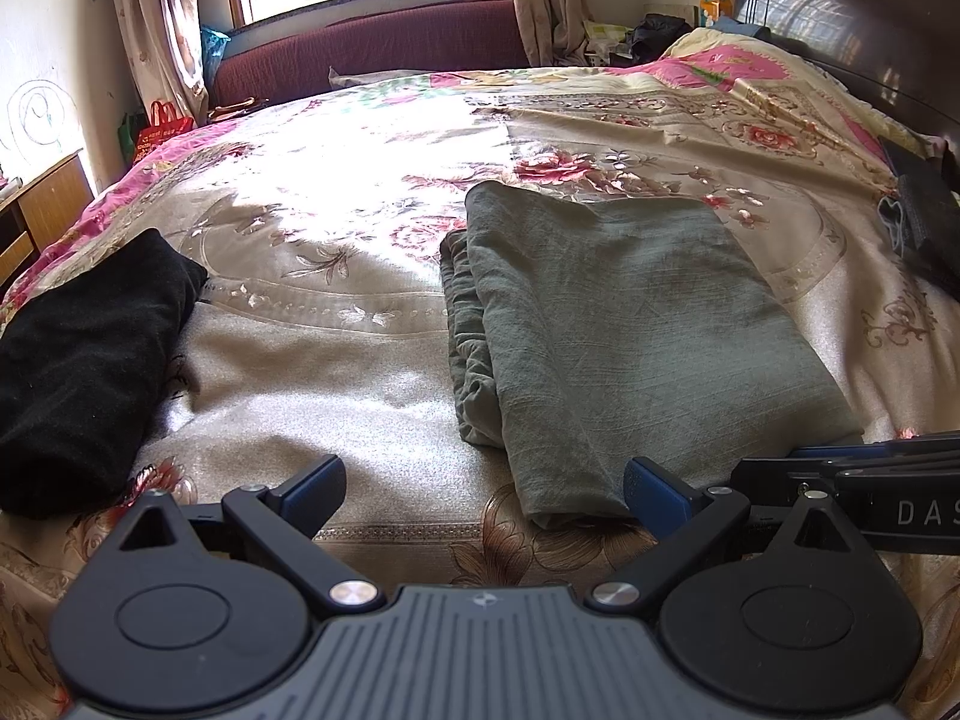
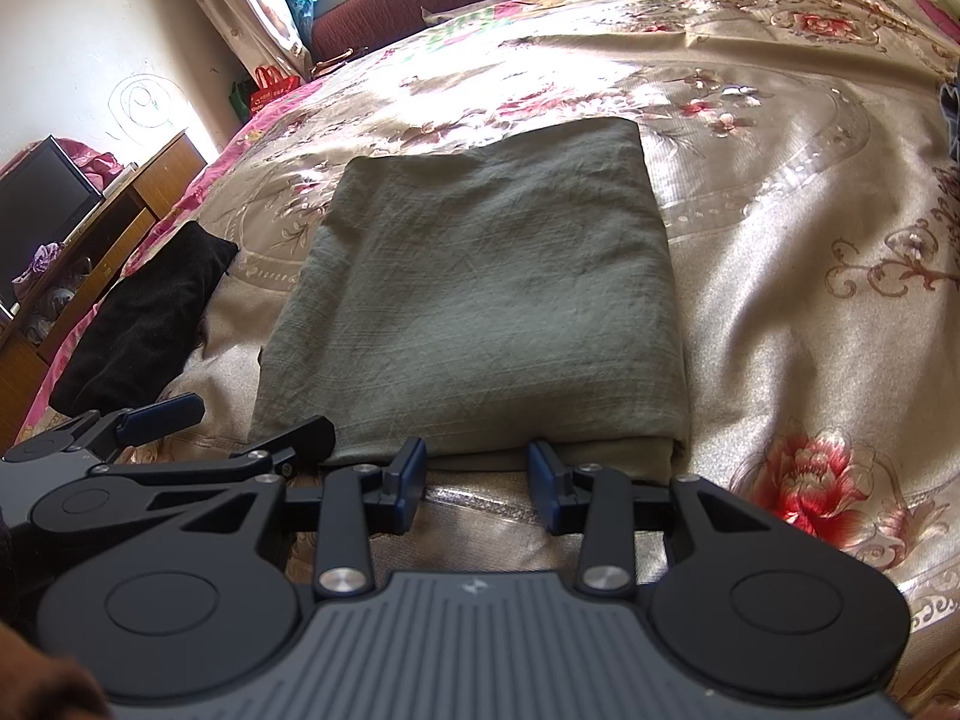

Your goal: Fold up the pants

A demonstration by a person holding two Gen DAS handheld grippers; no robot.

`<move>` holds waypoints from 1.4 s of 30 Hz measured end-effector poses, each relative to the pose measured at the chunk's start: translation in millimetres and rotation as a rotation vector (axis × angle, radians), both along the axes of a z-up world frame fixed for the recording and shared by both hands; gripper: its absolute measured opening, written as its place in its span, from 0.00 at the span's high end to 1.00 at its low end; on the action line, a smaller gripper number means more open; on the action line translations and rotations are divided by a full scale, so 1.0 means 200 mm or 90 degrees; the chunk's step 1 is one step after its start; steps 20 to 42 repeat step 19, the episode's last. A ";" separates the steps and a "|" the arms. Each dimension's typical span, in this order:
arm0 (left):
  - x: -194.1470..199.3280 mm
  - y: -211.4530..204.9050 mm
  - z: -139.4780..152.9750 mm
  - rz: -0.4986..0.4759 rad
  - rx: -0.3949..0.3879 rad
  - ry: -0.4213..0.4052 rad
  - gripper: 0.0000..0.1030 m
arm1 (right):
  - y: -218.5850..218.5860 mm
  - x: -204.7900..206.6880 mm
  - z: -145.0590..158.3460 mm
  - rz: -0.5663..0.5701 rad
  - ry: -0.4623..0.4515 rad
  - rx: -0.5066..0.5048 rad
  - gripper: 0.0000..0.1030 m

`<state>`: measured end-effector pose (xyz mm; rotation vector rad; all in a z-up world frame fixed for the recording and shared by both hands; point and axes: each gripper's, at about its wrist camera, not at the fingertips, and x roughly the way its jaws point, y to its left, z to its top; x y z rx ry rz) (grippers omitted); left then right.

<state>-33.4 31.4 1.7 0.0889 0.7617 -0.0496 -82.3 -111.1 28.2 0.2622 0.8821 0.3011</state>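
Note:
Grey-green pants lie folded into a flat rectangle on the flowered bedspread. My left gripper is open wide just above the bed, with its right fingertip beside the near left corner of the pants and only bedspread between the jaws. My right gripper stands open at the near edge of the pants, its blue pads apart with bare bedspread between them. In the right wrist view the left gripper shows at the left. In the left wrist view the right gripper shows at the right edge.
A black folded garment lies on the bed to the left. Dark cloth items sit at the bed's right side below the dark headboard. A maroon bench stands under the window. A wooden cabinet holds a television.

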 end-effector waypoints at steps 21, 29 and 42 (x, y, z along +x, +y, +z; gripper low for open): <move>0.00 0.00 0.00 0.001 0.009 -0.007 0.00 | 0.00 0.00 0.00 0.003 -0.001 0.001 0.61; 0.00 0.00 0.00 0.001 0.009 -0.007 0.00 | 0.00 0.00 0.00 0.003 -0.001 0.001 0.61; 0.00 0.00 0.00 0.001 0.009 -0.007 0.00 | 0.00 0.00 0.00 0.003 -0.001 0.001 0.61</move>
